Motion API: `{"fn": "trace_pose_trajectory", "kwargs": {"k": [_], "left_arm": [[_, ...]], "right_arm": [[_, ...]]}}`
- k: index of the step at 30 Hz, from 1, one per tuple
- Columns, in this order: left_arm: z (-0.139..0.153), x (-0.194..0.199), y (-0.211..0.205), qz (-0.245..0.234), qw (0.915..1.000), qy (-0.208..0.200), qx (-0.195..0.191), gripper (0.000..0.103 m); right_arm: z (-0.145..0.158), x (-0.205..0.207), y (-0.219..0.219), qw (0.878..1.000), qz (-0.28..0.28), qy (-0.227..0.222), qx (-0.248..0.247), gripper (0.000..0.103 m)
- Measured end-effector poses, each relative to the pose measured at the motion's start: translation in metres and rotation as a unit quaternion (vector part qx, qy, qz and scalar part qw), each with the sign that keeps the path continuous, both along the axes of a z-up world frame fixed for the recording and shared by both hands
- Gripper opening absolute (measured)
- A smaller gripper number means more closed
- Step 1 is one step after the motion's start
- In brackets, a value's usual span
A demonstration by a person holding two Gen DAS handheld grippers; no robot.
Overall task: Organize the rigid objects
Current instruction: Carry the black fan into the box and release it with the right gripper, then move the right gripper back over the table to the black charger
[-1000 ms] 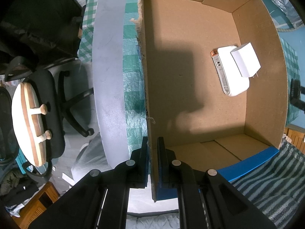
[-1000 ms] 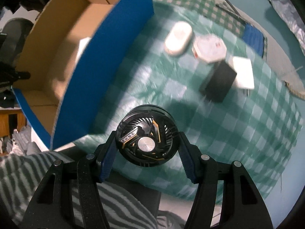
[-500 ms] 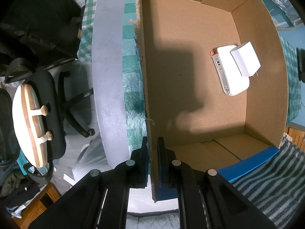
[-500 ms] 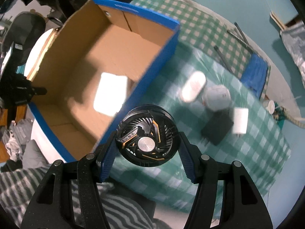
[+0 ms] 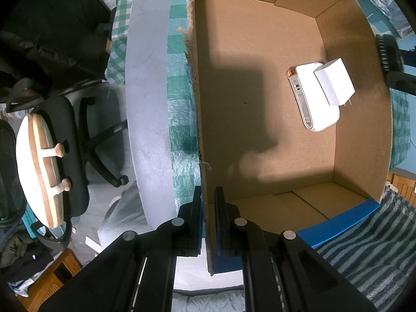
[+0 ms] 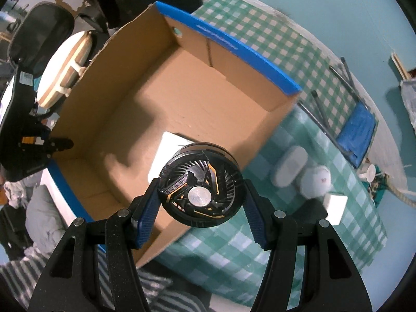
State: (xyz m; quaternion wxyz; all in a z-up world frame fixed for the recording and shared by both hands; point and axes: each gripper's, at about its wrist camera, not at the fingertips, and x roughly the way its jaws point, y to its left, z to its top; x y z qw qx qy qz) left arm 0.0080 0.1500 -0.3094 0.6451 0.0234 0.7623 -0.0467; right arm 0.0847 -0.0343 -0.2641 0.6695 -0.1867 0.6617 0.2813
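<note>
The cardboard box [image 5: 260, 119] is steadied by the left claw [image 5: 208, 223], pinched narrow on its side wall, so that it cannot slide on the worktop [image 6: 286, 59]. A round black fan [image 6: 201, 188] is clamped in the right claw [image 6: 201, 202] above the box's near wall, presumably to be dropped beside the white devices [image 5: 316, 98] inside.

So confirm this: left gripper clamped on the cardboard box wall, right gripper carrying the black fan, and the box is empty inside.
Not empty. The left wrist view shows a white power bank with a white charger lying on it, inside the cardboard box. The rest holds: the left gripper is clamped on the box wall, and the right gripper carries the black fan.
</note>
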Motion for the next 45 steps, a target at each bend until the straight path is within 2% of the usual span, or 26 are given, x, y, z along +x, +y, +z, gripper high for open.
{"fn": "trace_pose_trajectory", "kwargs": {"k": [11, 24, 34, 45], "left_arm": [[0.000, 0.000, 0.001, 0.000, 1.0000, 0.000, 0.000, 0.008], [0.000, 0.000, 0.000, -0.001, 1.0000, 0.001, 0.000, 0.008], [-0.002, 0.000, -0.003, -0.002, 1.0000, 0.003, 0.002, 0.008], [-0.002, 0.000, -0.003, -0.001, 1.0000, 0.002, 0.000, 0.008]], "right_arm": [[-0.022, 0.006, 0.016, 1.000, 0.001, 0.003, -0.021, 0.062], [-0.026, 0.007, 0.014, 1.000, -0.014, 0.002, -0.009, 0.063], [-0.004, 0.010, 0.006, 0.999, -0.025, -0.019, 0.003, 0.068], [0.020, 0.011, -0.013, 0.999, -0.039, -0.034, 0.012, 0.069]]}}
